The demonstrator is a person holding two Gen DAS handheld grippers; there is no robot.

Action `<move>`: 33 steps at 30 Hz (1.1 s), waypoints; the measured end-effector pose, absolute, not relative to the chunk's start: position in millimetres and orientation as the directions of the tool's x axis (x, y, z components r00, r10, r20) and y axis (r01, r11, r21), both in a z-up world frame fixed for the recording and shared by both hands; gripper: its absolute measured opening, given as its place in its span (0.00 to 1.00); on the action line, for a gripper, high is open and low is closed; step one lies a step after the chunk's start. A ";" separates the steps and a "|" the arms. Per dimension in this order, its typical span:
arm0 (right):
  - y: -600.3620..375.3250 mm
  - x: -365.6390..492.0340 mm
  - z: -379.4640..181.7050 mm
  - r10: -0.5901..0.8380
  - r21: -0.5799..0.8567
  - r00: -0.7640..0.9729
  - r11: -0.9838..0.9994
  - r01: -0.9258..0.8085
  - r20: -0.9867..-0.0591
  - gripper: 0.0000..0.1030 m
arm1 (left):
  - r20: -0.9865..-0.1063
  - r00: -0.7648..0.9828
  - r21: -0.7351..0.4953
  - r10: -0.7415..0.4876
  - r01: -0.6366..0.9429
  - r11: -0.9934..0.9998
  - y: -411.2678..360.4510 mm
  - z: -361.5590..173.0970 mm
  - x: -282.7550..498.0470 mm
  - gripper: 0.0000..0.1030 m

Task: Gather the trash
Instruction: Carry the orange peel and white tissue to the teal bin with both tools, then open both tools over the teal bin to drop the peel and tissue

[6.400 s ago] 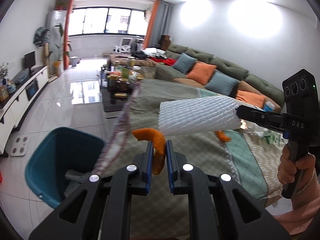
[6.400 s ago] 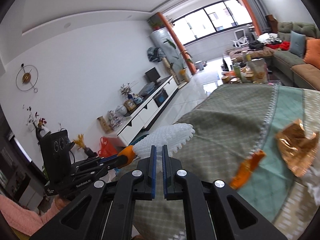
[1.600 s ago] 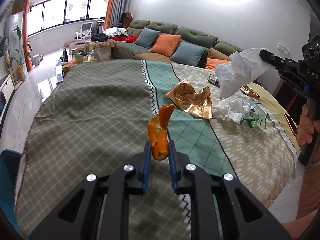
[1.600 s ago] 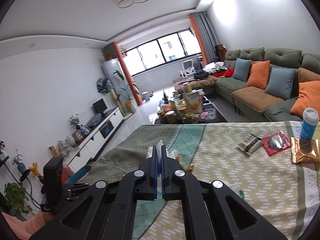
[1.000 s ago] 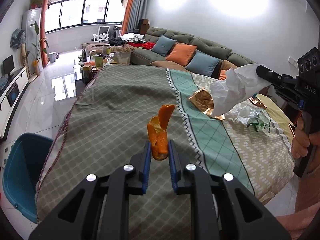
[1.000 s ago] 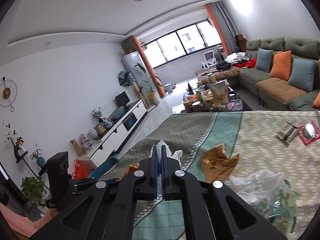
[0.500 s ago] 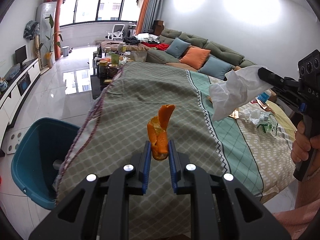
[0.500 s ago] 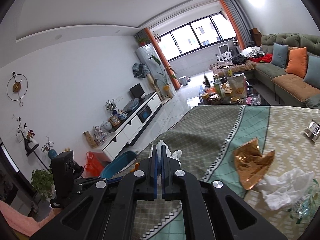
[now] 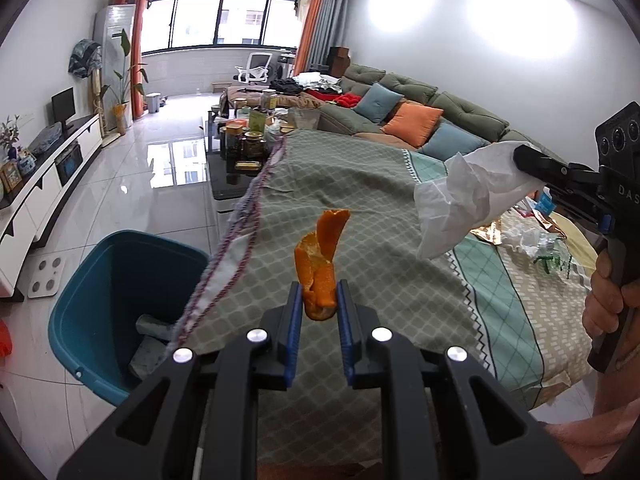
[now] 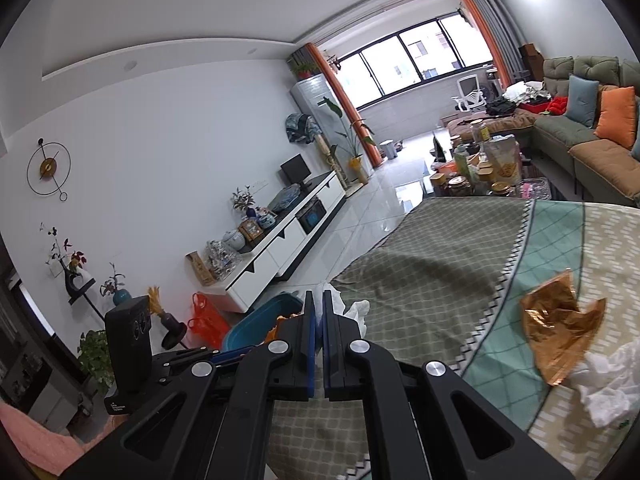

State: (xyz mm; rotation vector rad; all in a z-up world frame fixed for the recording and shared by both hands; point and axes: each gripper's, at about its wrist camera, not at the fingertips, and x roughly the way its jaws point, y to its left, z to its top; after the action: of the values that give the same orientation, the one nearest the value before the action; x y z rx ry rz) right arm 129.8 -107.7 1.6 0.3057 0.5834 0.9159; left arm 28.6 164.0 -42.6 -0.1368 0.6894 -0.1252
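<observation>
Taking the deep teal plastic bin (image 9: 120, 288) on the tiled floor as the landmark: it stands at the left end of the surface (image 9: 360, 208), which is draped in a grey-green, teal and beige patterned cloth, and some pale scraps lie in its bottom. Right of the bin, above the cloth's corded edge, the left claw (image 9: 318, 300) pinches a curled orange peel (image 9: 320, 264) between its blue pads, the peel standing up out of the grip. Further right of the bin, the right claw (image 9: 520, 158) is pressed together on a crumpled white tissue (image 9: 468, 200) that hangs over the cloth; a hand (image 9: 604, 304) grips its handle, and the letters "DAS" read on the black body. In the right wrist view the tissue (image 10: 352, 310) bunches past the closed blue pads, with the bin (image 10: 260, 326) just behind them. Well beyond, away from the bin, a crinkled copper foil wrapper (image 10: 556, 328) and more white tissue (image 10: 608, 384) lie on the cloth.
</observation>
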 end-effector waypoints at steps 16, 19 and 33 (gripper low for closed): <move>-54.6 125.2 7.6 0.862 0.473 0.381 0.503 -0.723 -0.334 0.03 | -0.611 0.789 -0.155 -0.065 -0.038 0.987 202.5 -36.9 17.4 0.18; -42.2 126.6 9.8 0.874 0.475 0.358 0.481 -0.736 -0.330 0.03 | -0.610 0.791 -0.153 -0.045 -0.061 0.986 211.0 -37.3 16.2 0.18; 29.9 137.3 6.7 0.887 0.454 0.283 0.435 -0.778 -0.365 0.03 | -0.624 0.780 -0.153 0.050 -0.185 0.971 262.9 -44.1 15.0 0.18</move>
State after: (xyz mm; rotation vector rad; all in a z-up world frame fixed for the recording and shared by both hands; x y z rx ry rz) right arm 137.3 29.9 6.7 0.2019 0.6256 1.1243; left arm 15.0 262.9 -44.1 -0.2115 0.6653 0.1278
